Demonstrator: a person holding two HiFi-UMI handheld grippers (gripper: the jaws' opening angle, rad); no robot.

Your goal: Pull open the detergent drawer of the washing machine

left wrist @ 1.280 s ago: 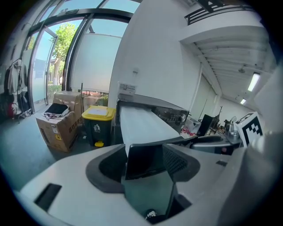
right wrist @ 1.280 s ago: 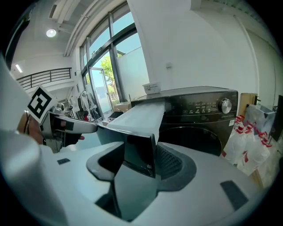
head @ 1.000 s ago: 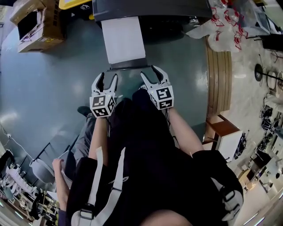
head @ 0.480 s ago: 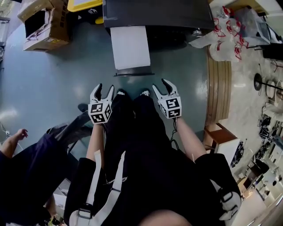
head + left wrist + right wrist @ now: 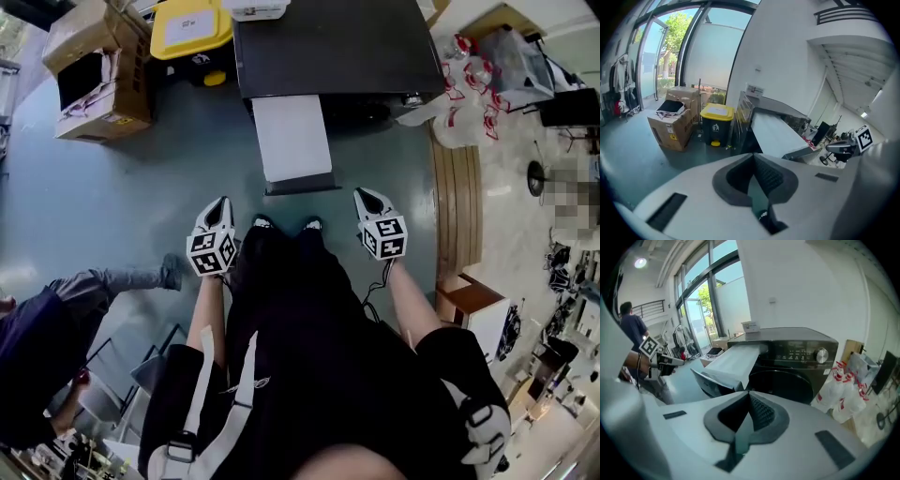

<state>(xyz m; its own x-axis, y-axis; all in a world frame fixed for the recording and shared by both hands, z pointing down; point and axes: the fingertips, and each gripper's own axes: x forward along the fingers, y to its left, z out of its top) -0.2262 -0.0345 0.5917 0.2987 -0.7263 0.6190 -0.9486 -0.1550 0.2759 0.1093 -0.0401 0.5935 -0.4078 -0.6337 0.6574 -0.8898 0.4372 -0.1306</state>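
Note:
The dark washing machine (image 5: 328, 42) stands at the top of the head view, with its long white detergent drawer (image 5: 292, 136) pulled far out toward me. My left gripper (image 5: 222, 202) hangs below and left of the drawer's front, apart from it. My right gripper (image 5: 364, 194) hangs below and right of it, also clear. Both have just closed, jaws together with nothing between them. The left gripper view shows shut jaws (image 5: 752, 157) and the drawer (image 5: 776, 136) beyond. The right gripper view shows shut jaws (image 5: 749, 394), the drawer (image 5: 733, 364) and the machine's front (image 5: 797, 357).
A yellow bin (image 5: 190, 30) and an open cardboard box (image 5: 89, 80) stand left of the machine. Plastic bags (image 5: 464, 84) and a wooden board (image 5: 459, 178) lie to its right. Another person (image 5: 56, 328) is at the lower left, and a small wooden table (image 5: 473, 281) at the right.
Both grippers have drawn back from the drawer's front and gone from open to shut, empty. The drawer stays pulled out. The person at the left has shifted.

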